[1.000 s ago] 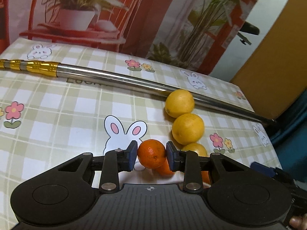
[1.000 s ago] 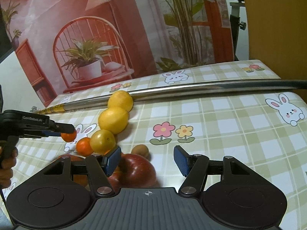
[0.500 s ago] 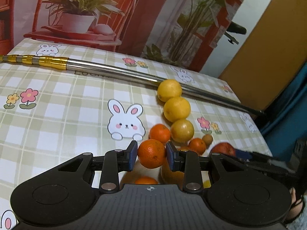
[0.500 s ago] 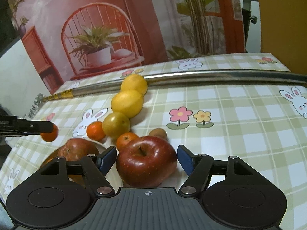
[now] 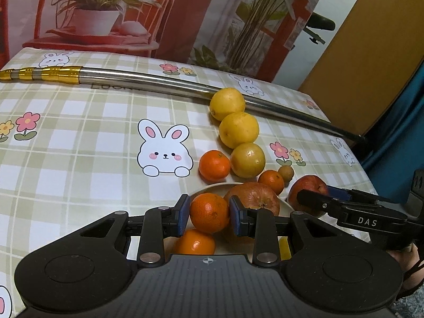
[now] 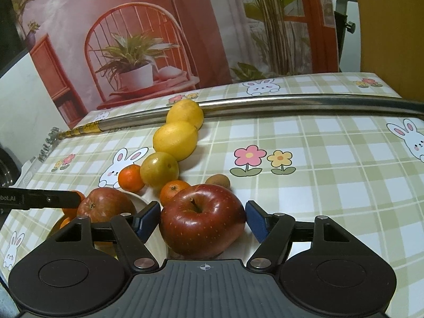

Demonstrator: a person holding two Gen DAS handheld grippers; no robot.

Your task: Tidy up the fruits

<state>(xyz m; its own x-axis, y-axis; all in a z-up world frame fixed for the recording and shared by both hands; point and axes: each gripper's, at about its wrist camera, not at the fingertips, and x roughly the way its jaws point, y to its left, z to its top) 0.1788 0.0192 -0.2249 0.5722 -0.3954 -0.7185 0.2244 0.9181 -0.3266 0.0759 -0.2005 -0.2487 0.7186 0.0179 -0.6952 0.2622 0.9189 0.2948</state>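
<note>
Clearly, the left gripper [image 5: 209, 215] pinches an orange [image 5: 209, 212] between its blue pads, holding it above a pale plate [image 5: 201, 188]. On the plate lie another orange [image 5: 195, 242], directly under the held one, and a brownish-red apple [image 5: 253, 198] just right of it.

Over on the right, the right gripper [image 6: 202, 220] frames a big red apple [image 6: 202, 218], stem up. Its fingers stand wide, one pad on each side of the apple; whether the pads touch the skin I cannot tell. This apple sits just beside the plate's rim [image 6: 139, 198], at the plate's right side.

Beyond the plate, three lemons run in a touching row on the checked cloth [image 5: 79, 132]: the far lemon [image 5: 227, 104] rests against a long metal pole [image 5: 148, 79], the middle lemon [image 5: 239, 129] follows, and the near lemon [image 5: 247, 160], slightly greenish, ends the row. A third orange [image 5: 214, 165] touches the near lemon's left side. A fourth, smaller orange [image 5: 271, 182] sits between the near lemon and the red apple, with a small brown fruit [image 5: 286, 173] just beside it on the right.

The pole crosses the cloth from the gold-banded end at far left to the right edge.
</note>
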